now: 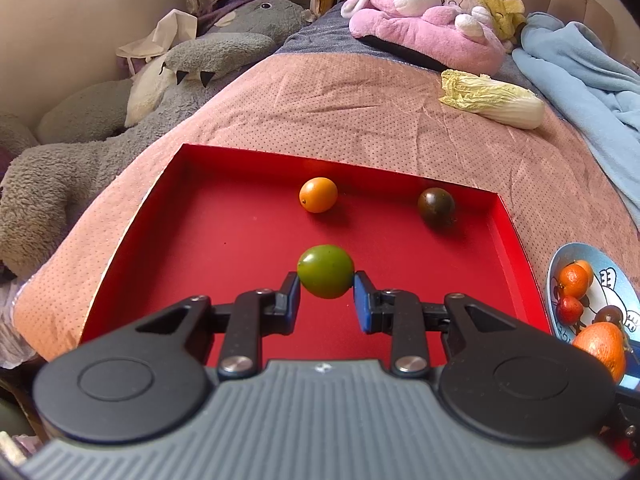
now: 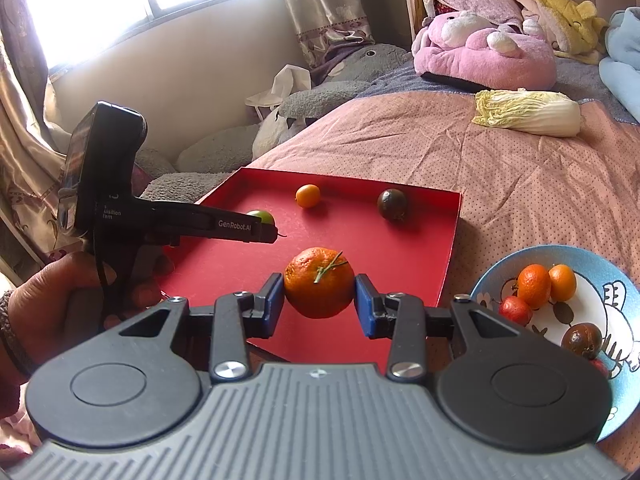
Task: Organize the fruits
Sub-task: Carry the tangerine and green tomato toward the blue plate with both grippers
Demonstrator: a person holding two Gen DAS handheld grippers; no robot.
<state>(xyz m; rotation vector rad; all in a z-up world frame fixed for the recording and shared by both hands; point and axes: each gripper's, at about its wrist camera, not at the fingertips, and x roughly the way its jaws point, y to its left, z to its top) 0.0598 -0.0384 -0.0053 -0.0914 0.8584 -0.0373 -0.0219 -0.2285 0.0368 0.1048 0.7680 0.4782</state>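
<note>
A pink, dimpled bedspread point(image 1: 320, 96) covers the bed, wrinkled toward the far right, with bare fabric open between the red tray point(image 1: 224, 248) and a pale napa cabbage point(image 1: 494, 98) lying well beyond it. Plush toys crowd the borders: a big grey shaggy one point(image 1: 100, 148) along the left edge, a pink one point(image 1: 424, 28) at the head, and a light blue fleece blanket point(image 1: 580, 80) bunched on the right. The tray is a shallow, smooth-floored rectangle with low upright walls; its near-left floor is unoccupied, and its right wall runs near a blue plate point(image 2: 496, 276) printed with a cartoon figure, the two apart on the bedspread. That plate holds several small orange, red and dark fruits point(image 2: 534, 284) clustered together. The left gripper point(image 1: 326, 286), black with blue pads, pinches a smooth green fruit point(image 1: 325, 270) between its fingers over the middle of the tray floor; seen from the right wrist, its side reads "GenRobot.AI", with other small print too cut off to read. The right gripper point(image 2: 319, 300) clamps a pebbled orange mandarin point(image 2: 319, 282) with a thin green stem above the tray's near part. Near the far wall lie a small glossy orange fruit point(image 1: 318, 195) and a dark round fruit point(image 1: 436, 207), well apart.
</note>
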